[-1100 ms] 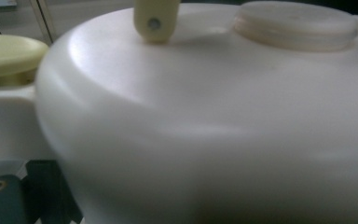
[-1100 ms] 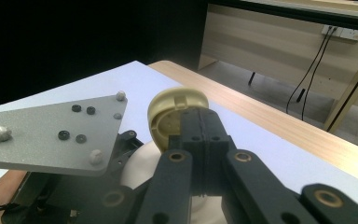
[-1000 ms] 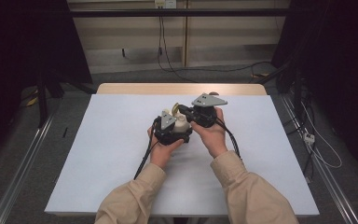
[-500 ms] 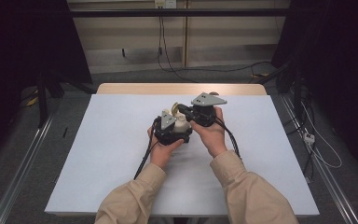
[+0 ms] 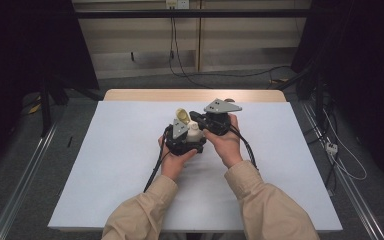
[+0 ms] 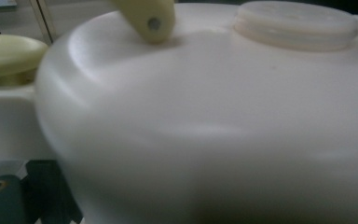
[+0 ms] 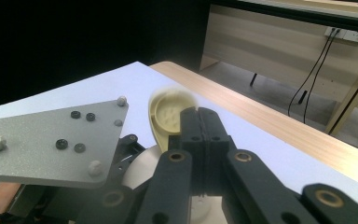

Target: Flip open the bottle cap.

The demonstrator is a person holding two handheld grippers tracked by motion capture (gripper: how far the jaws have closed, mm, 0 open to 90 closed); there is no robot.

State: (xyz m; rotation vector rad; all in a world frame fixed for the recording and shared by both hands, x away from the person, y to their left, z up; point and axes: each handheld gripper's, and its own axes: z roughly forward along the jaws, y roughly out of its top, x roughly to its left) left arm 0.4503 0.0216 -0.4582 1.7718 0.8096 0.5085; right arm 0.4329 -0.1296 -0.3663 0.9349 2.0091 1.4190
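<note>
Holding the white container (image 5: 194, 133) steady above the counter (image 5: 105, 165) against our left gripper (image 5: 182, 140), whose jaws' state we cannot tell, we keep our right gripper (image 7: 200, 122) pressed fully together beside the yellow flip lid (image 7: 168, 115), probably to work it.

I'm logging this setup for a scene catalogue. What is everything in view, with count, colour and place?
container: 1, white, with a round cap, held up over the table middle, close before the left gripper's camera
flip lid: 1, pale yellow, swung up from the container
table: 1, white top with a wooden far edge
wall socket: 1, white, with black cables
left gripper: 1, black, jaws hidden
right gripper: 1, black, jaws together at the flip lid
sleeves: 2, beige
</note>
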